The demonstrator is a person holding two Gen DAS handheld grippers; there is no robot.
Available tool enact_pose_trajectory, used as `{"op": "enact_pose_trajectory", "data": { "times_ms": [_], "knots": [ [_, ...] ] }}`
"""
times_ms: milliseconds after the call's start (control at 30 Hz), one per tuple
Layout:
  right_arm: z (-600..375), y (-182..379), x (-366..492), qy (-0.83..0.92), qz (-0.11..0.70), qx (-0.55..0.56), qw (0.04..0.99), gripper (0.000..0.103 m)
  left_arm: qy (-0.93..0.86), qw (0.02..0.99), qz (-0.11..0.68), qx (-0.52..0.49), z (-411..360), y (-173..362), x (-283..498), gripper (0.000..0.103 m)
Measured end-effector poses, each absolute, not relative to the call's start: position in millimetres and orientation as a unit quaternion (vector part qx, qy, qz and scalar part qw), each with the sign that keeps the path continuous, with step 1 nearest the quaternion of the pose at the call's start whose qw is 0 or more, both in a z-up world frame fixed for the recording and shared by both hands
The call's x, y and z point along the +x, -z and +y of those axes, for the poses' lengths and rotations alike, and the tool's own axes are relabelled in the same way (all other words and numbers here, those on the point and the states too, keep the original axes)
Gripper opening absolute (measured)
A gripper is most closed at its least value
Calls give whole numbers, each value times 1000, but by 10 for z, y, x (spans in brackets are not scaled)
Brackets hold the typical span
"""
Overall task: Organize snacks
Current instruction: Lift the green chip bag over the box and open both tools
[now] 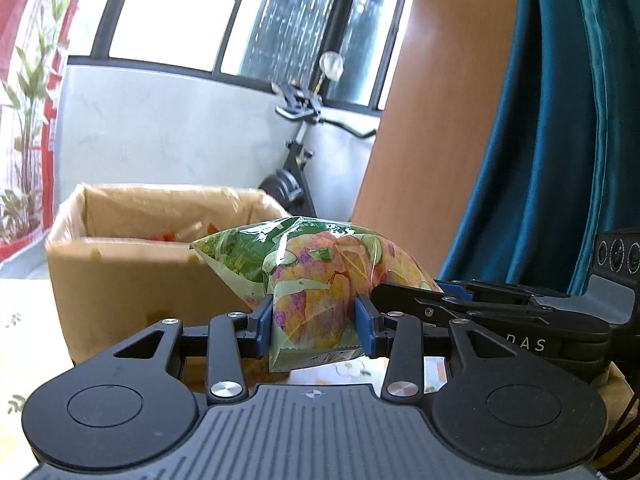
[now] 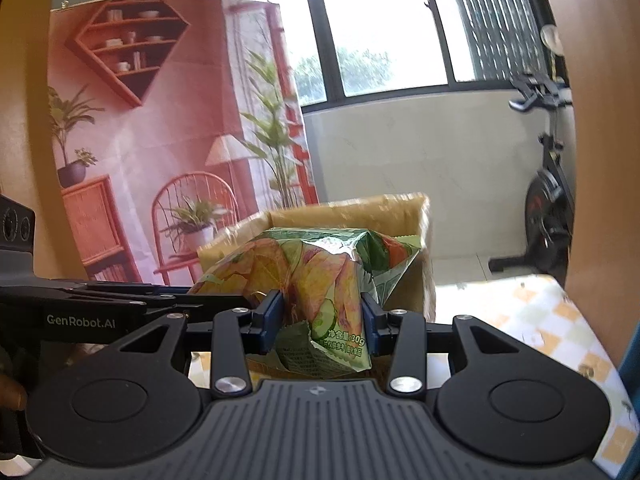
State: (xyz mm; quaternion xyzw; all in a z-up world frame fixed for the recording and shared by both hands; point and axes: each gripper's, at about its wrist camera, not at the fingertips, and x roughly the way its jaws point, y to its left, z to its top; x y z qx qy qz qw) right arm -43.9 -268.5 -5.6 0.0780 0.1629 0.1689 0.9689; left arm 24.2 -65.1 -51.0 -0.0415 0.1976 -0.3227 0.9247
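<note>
I have my left gripper (image 1: 316, 326) clamped on a green chip bag (image 1: 316, 276), its blue pads pressing into the bag's near end from both sides so the foil bulges out past them. My right gripper (image 2: 322, 326) is clamped on the same kind of green bag (image 2: 320, 280), pinching it near the crimped bottom edge, where the printed weight label hangs just below the pads. From the left camera the right gripper (image 1: 480, 312) comes in from the right and reaches the far side of the bag; from the right camera the left gripper (image 2: 120, 300) comes in from the left the same way, so both appear to hold the one bag, which is off the table.

Just beyond the bag, ahead of both grippers, stands an open cardboard box (image 1: 132, 264); something orange shows inside it, too blurred to name. Under the grippers is a table (image 2: 552, 320) with a yellow checked, flowered cloth. Farther ahead, to the right, an exercise bike (image 2: 548, 200) stands beneath the window (image 2: 380, 28).
</note>
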Motion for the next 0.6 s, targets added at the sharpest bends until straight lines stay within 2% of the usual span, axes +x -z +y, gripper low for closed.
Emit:
{"op": "enact_pose_trajectory", "data": {
  "times_ms": [333, 600],
  "knots": [
    [-2476, -116, -95, -192, 141, 57, 970, 43, 311, 932, 184, -30, -502, 276, 371, 44],
    [-2500, -129, 417, -208, 130, 72, 967, 43, 308, 932, 192, -20, -454, 147, 976, 46]
  ]
}}
